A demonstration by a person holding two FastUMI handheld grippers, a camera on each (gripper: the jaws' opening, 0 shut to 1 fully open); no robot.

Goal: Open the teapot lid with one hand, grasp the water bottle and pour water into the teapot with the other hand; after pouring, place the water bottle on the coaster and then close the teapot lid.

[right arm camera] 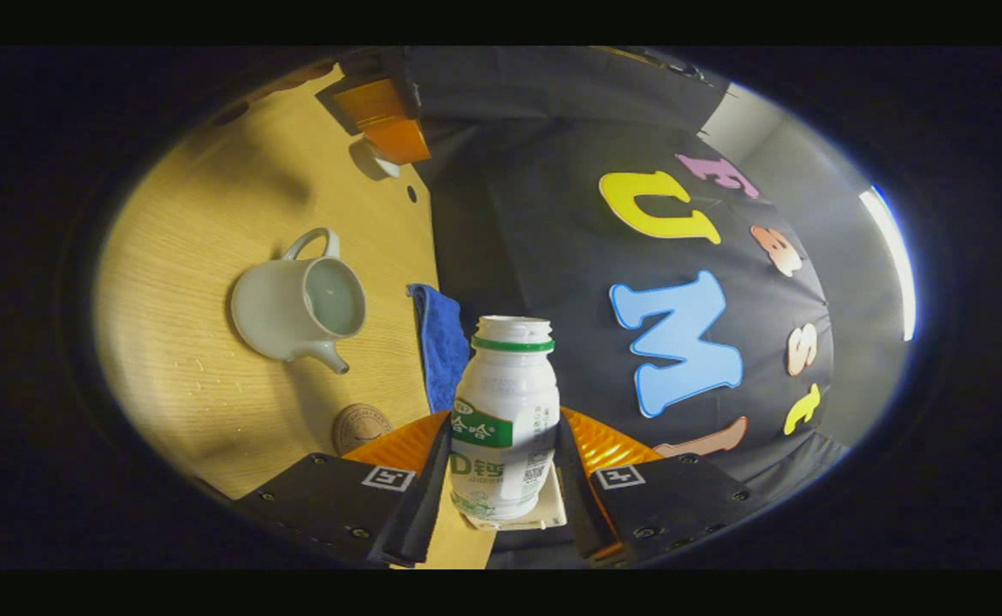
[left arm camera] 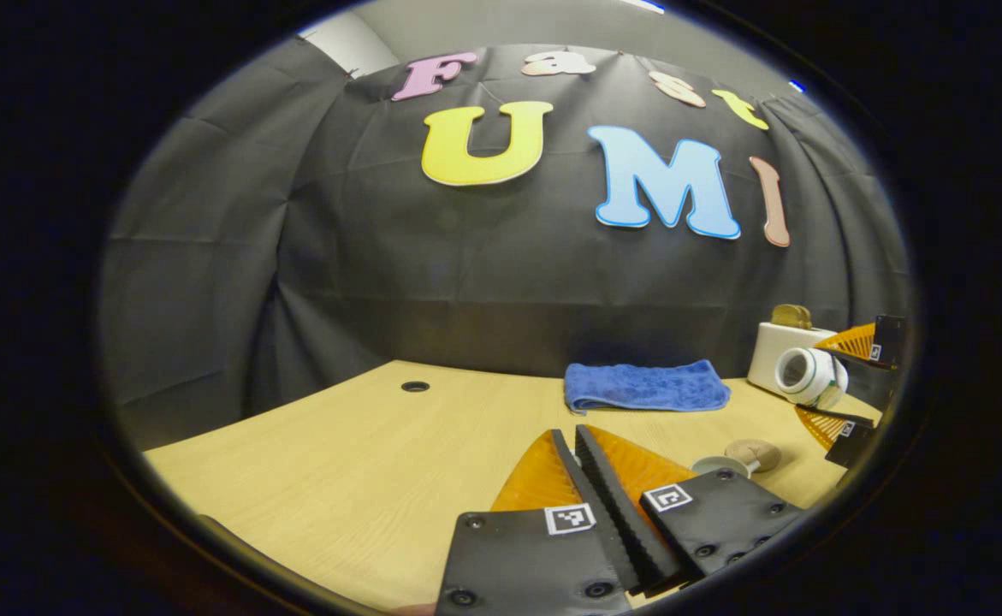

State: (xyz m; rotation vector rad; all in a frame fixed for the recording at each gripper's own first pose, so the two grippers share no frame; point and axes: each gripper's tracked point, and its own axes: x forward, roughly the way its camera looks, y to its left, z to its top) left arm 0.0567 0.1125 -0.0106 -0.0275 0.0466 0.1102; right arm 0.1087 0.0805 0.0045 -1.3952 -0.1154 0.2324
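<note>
The right hand-held gripper point(right arm camera: 501, 479) grips the bottle point(right arm camera: 505, 419), a finger pressed on each side, its open mouth pointing along the fingers. In the right gripper view the scene is rolled a quarter turn, so the bottle looks tipped over toward its side. The teapot point(right arm camera: 299, 308) stands open on the tabletop point(right arm camera: 184, 402) at about 10 o'clock from the bottle, well apart from it, with water in its mouth. The coaster point(right arm camera: 360, 427) lies at 5 o'clock from the teapot, near the gripper's fingers. A blue cloth point(right arm camera: 438, 342) lies between teapot and bottle, by the wall.

The left hand-held gripper point(left arm camera: 582, 445) has its fingers drawn together, tips touching or nearly so, with nothing between them. Just beyond them lies a small disc with a rounded knob, probably the lid point(left arm camera: 736, 460), lying on the tabletop.

Judging by this, pouring seems at or near its end. Next comes righting the bottle and setting it squarely on the coaster, then fetching the lid.
</note>
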